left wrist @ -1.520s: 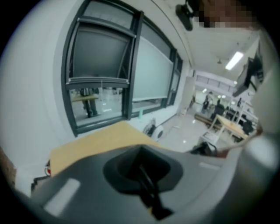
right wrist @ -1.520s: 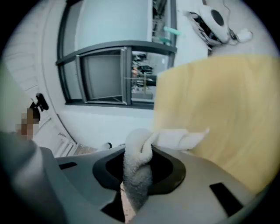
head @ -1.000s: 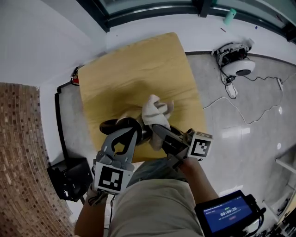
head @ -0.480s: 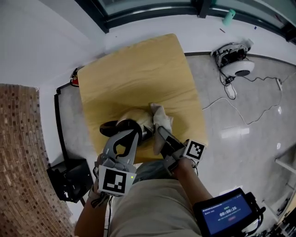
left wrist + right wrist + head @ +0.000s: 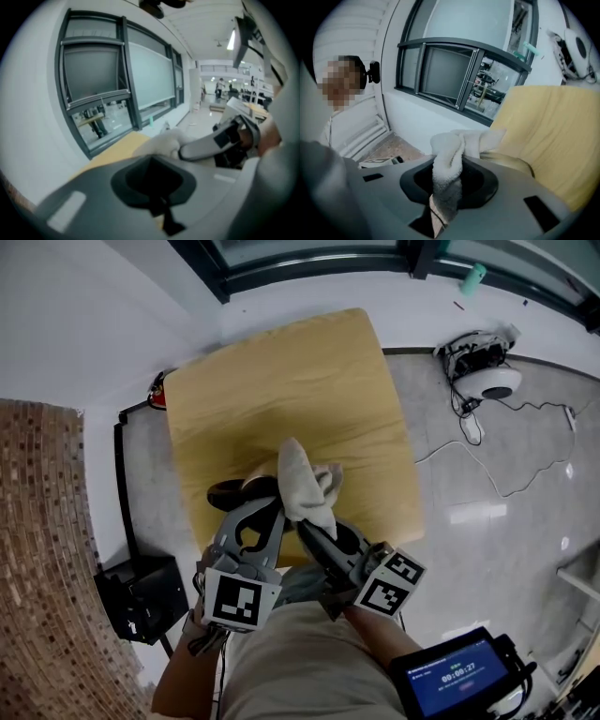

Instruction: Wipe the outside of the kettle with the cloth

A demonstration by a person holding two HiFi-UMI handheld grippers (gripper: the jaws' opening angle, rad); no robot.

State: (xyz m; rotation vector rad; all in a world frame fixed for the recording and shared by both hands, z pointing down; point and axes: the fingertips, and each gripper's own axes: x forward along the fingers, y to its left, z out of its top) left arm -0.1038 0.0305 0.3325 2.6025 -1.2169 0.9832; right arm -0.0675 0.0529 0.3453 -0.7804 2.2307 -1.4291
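A cream kettle with a black handle stands near the front edge of the yellow table. The white cloth lies bunched against the kettle's right side and top and hides much of it. My right gripper is shut on the cloth's lower end; in the right gripper view the cloth rises out of the closed jaws. My left gripper reaches in from the left, jaws closed at the kettle's handle, and the contact is hidden. The left gripper view shows the cloth and one of the right gripper's fingers.
A white round device with cables lies on the floor to the right of the table. A black box sits on the floor at the left by the brick wall. A window frame runs behind the table. A screen is at lower right.
The right gripper dipped toward the table's front edge, then rose and rolled, carrying the cloth up over the kettle's top. The left gripper stayed put.
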